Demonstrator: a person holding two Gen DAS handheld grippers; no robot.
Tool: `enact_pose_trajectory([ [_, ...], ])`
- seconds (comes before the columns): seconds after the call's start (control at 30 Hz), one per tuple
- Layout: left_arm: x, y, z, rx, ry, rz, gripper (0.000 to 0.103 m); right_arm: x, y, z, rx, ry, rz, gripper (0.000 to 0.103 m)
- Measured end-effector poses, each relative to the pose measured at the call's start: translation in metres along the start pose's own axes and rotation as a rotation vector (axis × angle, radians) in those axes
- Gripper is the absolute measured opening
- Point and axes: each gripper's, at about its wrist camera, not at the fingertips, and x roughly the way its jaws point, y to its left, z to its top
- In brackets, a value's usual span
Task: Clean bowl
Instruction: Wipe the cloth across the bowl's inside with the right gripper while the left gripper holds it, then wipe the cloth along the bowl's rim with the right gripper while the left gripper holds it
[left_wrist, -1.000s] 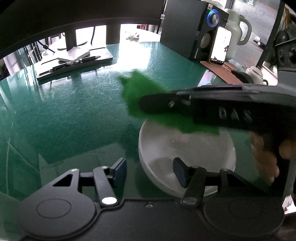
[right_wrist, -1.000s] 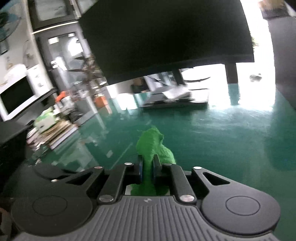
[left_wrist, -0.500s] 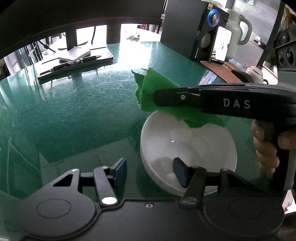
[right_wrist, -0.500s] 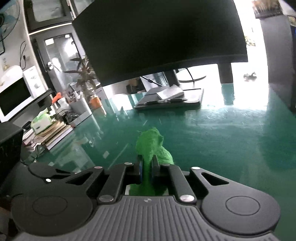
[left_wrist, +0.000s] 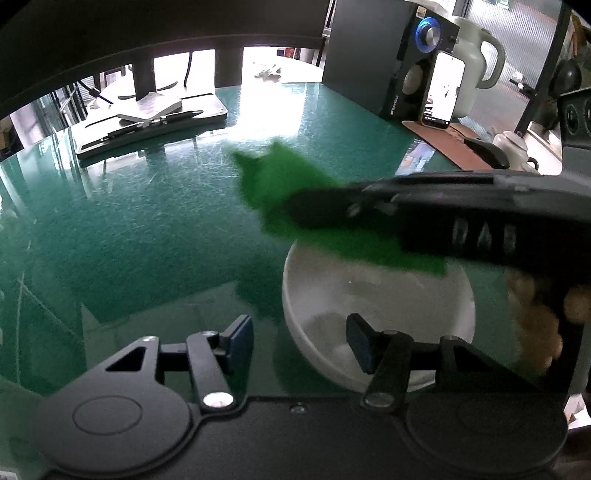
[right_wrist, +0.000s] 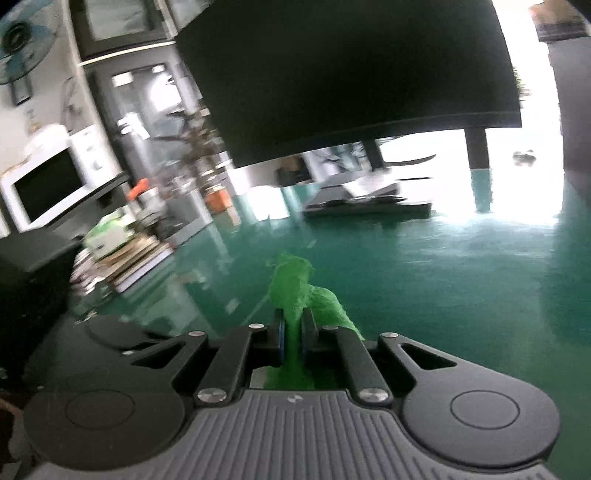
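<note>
A: We log the white bowl (left_wrist: 373, 295) upright on the green desk top (left_wrist: 129, 229), toward the near right part of the surface as the left wrist camera sees it.

B: Agreed. Where do our left gripper (left_wrist: 299, 338) fingers sit against it?

A: They straddle the bowl's near-left wall. The right-hand blue pad (left_wrist: 360, 345) hangs inside the bowl, over its near slope; the left-hand pad (left_wrist: 240, 338) stands outside, over bare desk. The jaws stand at a middling gap. We see a gap between the outer pad and the wall, so we note no squeeze on the rim.

B: And the right gripper (right_wrist: 291, 341)?

A: Its fingers are pinched nearly together on a green cloth (right_wrist: 295, 291). The cloth bulges up between the pads and sticks out beyond the tips; more of it trails below them.

B: From the left wrist camera?

A: The right gripper (left_wrist: 314, 212) reaches in from the right, blurred, across the bowl's far rim. The cloth (left_wrist: 280, 184) shows past the far-left edge of the bowl and along the rim beneath the fingers. Whether it touches the rim, we cannot tell through the blur.

B: Anything else?

A: A hand (left_wrist: 535, 325) grips the right tool's handle at the right edge. A tray with pens (left_wrist: 147, 125) lies toward the far left corner; a speaker (left_wrist: 402, 55) stands at the far right.
</note>
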Motion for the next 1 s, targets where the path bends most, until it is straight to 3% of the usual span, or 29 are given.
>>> enact_pose_trajectory([
  [0.2, 0.001, 0.000, 0.000, 0.003, -0.001, -0.003, 0.056, -0.016, -0.022, -0.005, 0.053, -0.011, -0.052, 0.009],
  [0.5, 0.001, -0.002, 0.000, -0.007, 0.002, 0.010, 0.056, 0.004, -0.008, -0.001, 0.028, 0.002, -0.011, 0.011],
  [0.87, 0.001, -0.004, 0.000, 0.004, 0.002, 0.002, 0.057, -0.046, -0.031, -0.022, 0.087, -0.024, -0.060, 0.012],
  [1.0, 0.002, -0.004, 0.000, 0.004, 0.004, 0.003, 0.057, -0.041, -0.032, -0.021, 0.102, -0.021, -0.055, 0.012],
])
